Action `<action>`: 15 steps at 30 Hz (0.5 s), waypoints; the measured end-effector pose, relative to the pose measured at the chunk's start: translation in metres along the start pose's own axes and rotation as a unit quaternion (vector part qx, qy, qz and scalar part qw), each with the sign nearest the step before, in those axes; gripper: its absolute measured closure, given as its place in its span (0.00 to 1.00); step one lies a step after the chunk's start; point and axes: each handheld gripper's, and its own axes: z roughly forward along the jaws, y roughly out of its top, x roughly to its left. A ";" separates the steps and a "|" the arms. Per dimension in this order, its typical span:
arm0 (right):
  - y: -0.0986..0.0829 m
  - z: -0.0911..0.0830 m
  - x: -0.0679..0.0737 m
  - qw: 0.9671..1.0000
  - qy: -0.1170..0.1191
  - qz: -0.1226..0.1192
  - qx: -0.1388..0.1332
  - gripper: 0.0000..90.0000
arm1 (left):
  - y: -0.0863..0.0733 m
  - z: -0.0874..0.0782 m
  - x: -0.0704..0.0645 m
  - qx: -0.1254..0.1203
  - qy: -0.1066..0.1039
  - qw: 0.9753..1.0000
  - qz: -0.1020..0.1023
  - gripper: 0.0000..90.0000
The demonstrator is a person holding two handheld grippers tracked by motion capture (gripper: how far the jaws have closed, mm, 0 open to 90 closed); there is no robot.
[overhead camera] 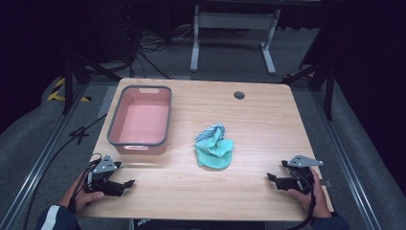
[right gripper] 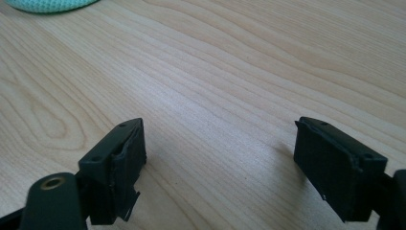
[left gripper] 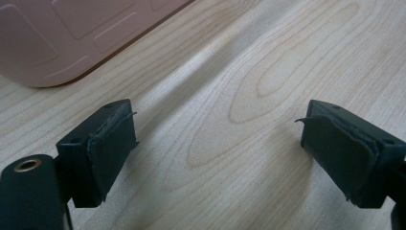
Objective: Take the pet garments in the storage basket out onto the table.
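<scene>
Wooden surface (overhead camera: 268, 120) held a crumpled green cloth (overhead camera: 214, 147) beside an empty pink bin (overhead camera: 140, 120); left gripper (overhead camera: 125, 184) and right gripper (overhead camera: 273, 178) rested apart, jaws open, work apparently unstarted.

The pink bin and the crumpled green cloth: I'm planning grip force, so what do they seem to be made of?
The pink rectangular bin with a grey rim looks like moulded plastic: smooth matte walls, rounded corners, a cut-out handle and recessed panels on its side. The crumpled mint-green cloth with a striped part looks like soft woven or knitted fabric, since it folds and bunches loosely; the exact fibre can't be told.
</scene>
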 end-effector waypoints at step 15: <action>0.000 0.000 0.000 1.000 0.000 0.000 0.000 0.21 | 0.002 0.001 0.001 0.004 0.003 1.000 0.000 0.11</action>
